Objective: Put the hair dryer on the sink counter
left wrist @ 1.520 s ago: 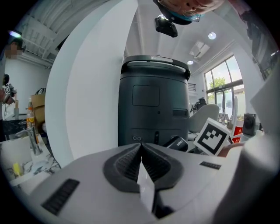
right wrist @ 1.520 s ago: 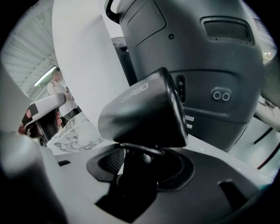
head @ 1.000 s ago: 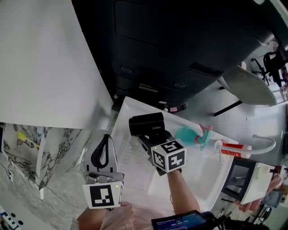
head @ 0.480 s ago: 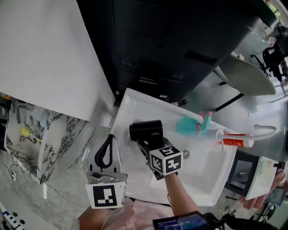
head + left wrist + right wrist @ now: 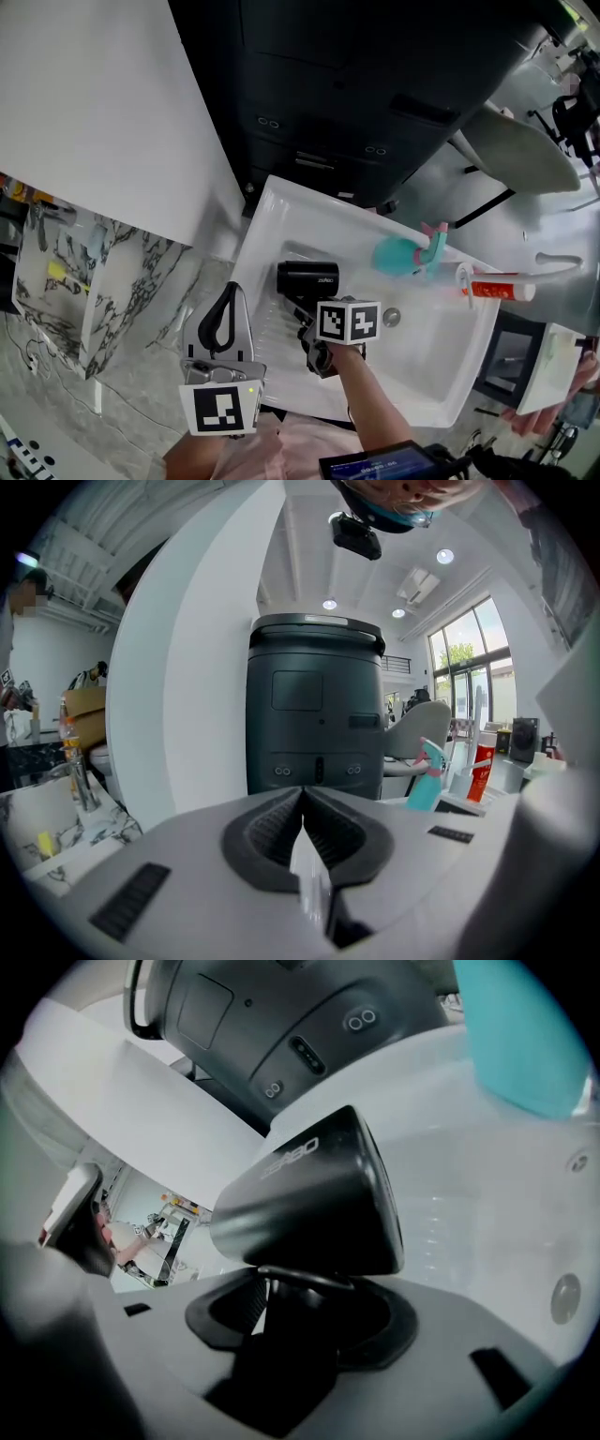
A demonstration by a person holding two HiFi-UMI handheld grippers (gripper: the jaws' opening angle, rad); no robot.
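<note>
The right hand-held gripper point(image 5: 305, 314) was clamped on the black handle of the hair dryer point(image 5: 309, 278). In the right gripper view the handle sat tight between the two jaws, and the fat black body of the hair dryer point(image 5: 309, 1204) stood just above them. The hair dryer was low over the left side of the white sink point(image 5: 441, 375), with its round end pointing to the left. I could not tell if it was touching the white top or hanging just above it. So the carrying part looked almost done. What was left, I think, was to set the hair dryer down on a flat bit of the counter point(image 5: 267, 225) and then let go, because the jaws had not let go yet. The left hand-held gripper point(image 5: 228, 292) hung to the left of the sink with its jaws pressed together and nothing between them, so it was not helping. A teal spray bottle point(image 5: 403, 255) and a red tube point(image 5: 497, 289) lay along the far side of the sink, well apart from the hair dryer, so they were not in the way.
</note>
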